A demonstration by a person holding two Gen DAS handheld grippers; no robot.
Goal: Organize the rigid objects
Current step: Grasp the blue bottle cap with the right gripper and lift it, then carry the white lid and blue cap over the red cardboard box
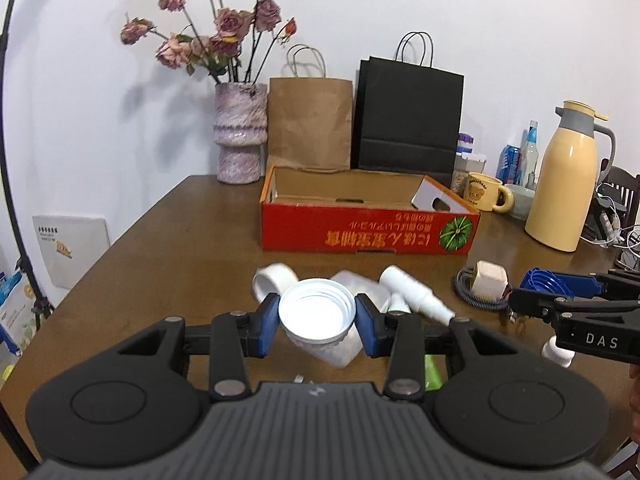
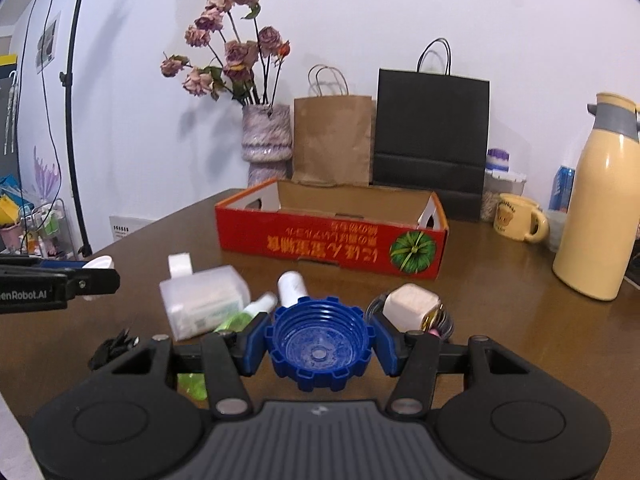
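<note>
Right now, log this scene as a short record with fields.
left hand-held gripper: shut on white cap, open side up
right hand-held gripper: shut on blue cap, open side up
red box: open, looks empty, behind the clutter
left on table: clear plastic case, white bottle, green bottle, white cube with cable
background: vase, two paper bags, yellow jug

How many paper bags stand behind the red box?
2: a brown bag right of the vase and a black bag beside it. Others may hide behind them.
</note>
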